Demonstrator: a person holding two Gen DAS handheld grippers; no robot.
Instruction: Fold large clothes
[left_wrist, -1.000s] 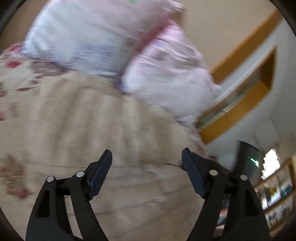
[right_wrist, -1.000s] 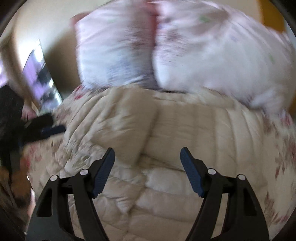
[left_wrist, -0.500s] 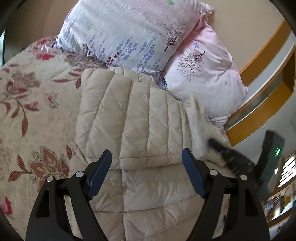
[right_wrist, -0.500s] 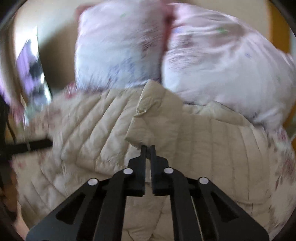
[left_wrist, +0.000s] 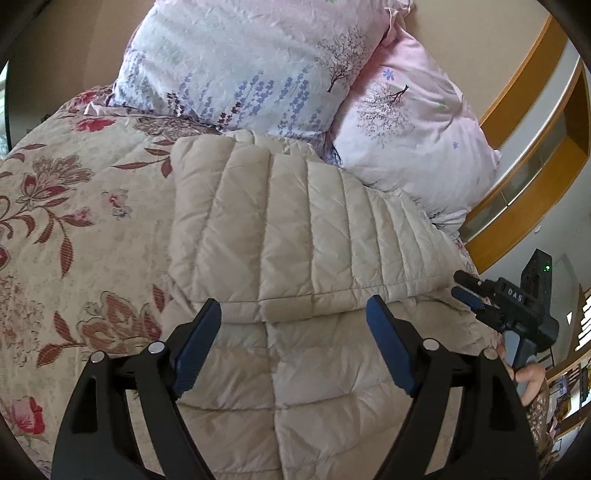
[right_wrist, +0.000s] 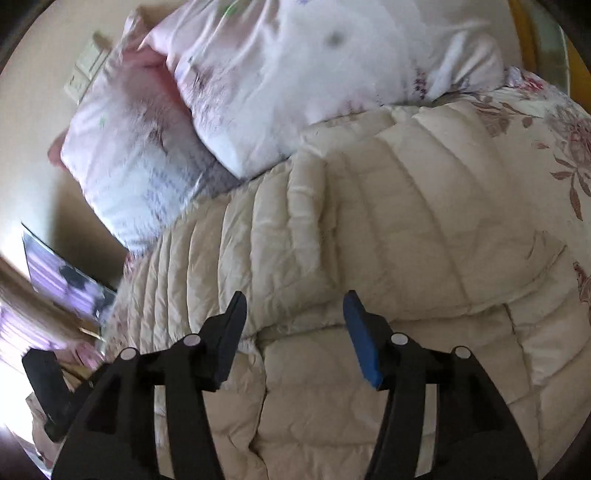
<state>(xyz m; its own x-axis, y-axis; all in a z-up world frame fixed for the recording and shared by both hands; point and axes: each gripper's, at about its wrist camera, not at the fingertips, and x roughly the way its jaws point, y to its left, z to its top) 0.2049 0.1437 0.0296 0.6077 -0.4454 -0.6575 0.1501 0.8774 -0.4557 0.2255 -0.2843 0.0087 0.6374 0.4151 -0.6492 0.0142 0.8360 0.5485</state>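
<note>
A beige quilted puffer jacket lies on the floral bedspread, with one part folded over its lower half. It also fills the right wrist view. My left gripper is open and empty, hovering just above the folded hem. My right gripper is open and empty above the jacket's fold edge. The right gripper also shows at the jacket's right edge in the left wrist view, held by a hand.
Two pink and white floral pillows lean at the head of the bed, touching the jacket's far edge. The floral bedspread extends left. A wooden headboard ledge runs along the right.
My right gripper was shut on a jacket flap half a second ago; it has let go and opened, and the flap now lies flat. My left gripper stayed open.
</note>
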